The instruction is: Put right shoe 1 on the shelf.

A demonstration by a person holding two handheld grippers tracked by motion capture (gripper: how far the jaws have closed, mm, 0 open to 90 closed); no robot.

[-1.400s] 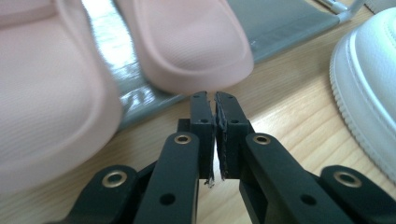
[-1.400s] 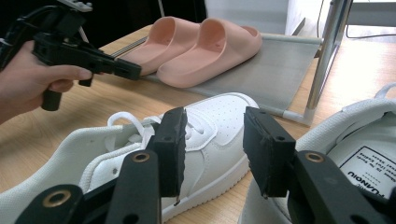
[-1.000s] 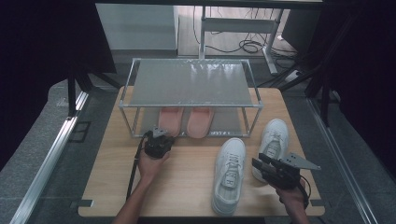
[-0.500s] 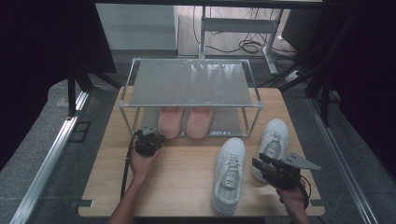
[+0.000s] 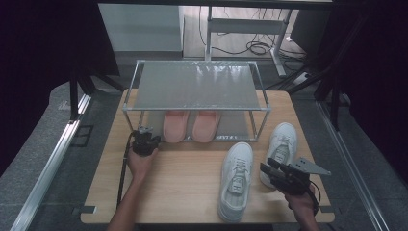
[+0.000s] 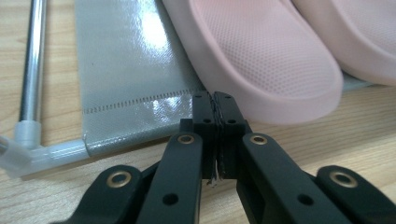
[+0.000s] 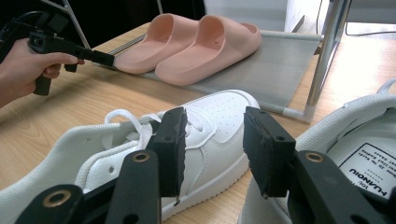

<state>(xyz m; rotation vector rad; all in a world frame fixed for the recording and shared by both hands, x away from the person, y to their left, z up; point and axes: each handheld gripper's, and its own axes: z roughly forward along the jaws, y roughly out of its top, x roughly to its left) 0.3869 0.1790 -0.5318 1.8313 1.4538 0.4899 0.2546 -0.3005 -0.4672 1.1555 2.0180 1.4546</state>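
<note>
White sneakers [image 5: 236, 179] lie on the table [image 5: 187, 192] in front of the rack [image 5: 195, 86]. Right gripper [image 7: 212, 144], jaws spread, hovers beside the near one: likely grab its collar squarely. Left gripper [image 6: 215, 109], jaws pressed together, empty, sits at the pink slippers [image 6: 261, 60] on the rack's bottom shelf.

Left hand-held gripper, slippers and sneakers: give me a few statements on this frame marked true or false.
1. The left hand-held gripper is shut, empty. True.
2. The right hand-held gripper clamps a sneaker. False: it is open, holding nothing.
3. The pink slippers sit on the rack's lower shelf. True.
4. The white sneakers sit on the rack's top shelf. False: they lie on the wooden table.
</note>
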